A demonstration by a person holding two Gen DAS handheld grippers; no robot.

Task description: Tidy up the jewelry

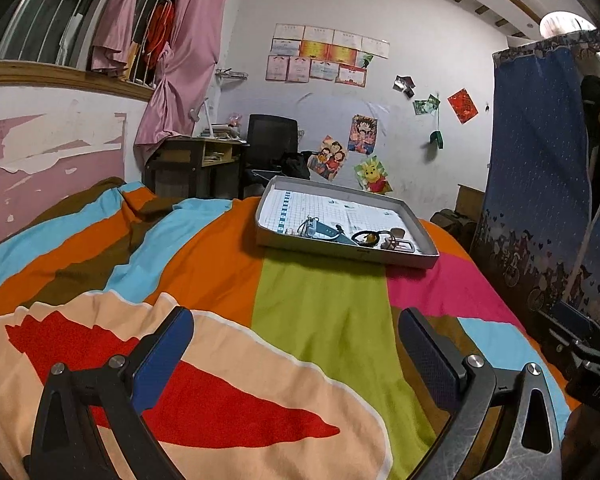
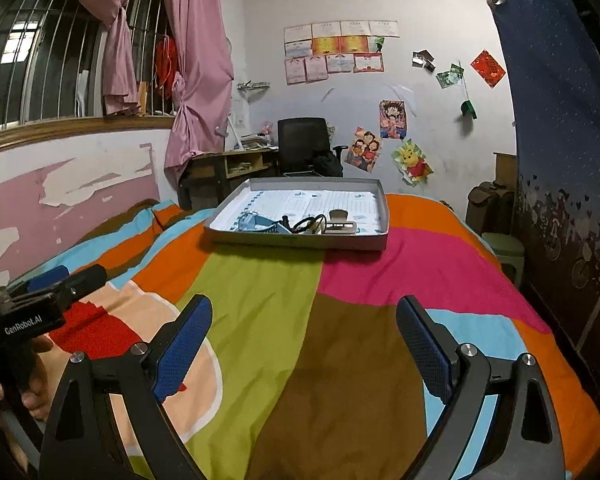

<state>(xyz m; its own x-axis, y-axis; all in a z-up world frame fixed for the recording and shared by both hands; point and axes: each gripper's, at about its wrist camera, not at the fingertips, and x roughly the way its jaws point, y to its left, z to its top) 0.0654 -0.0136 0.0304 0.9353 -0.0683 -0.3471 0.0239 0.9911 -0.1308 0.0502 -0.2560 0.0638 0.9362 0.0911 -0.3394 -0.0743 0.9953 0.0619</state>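
A shallow grey box lid used as a tray [image 1: 384,259] [image 2: 300,242] lies on the bed, lined with printed paper. A small heap of jewelry and accessories sits in its near part: a blue watch-like piece [image 1: 320,229] [image 2: 256,222], black hair ties [image 1: 366,237] [image 2: 306,223] and a beige clip [image 1: 400,244] [image 2: 340,226]. My left gripper [image 1: 296,344] hovers open over the bedspread, well short of the tray, nothing between its fingers. My right gripper [image 2: 304,336] is open too, also short of the tray.
The bed has a bright striped bedspread [image 1: 320,320] [image 2: 360,280]. A hand holding the left gripper's body [image 2: 24,320] shows at the right wrist view's left edge. A desk [image 2: 228,164] and black chair [image 2: 304,144] stand beyond the bed; a blue curtain [image 2: 560,140] hangs at right.
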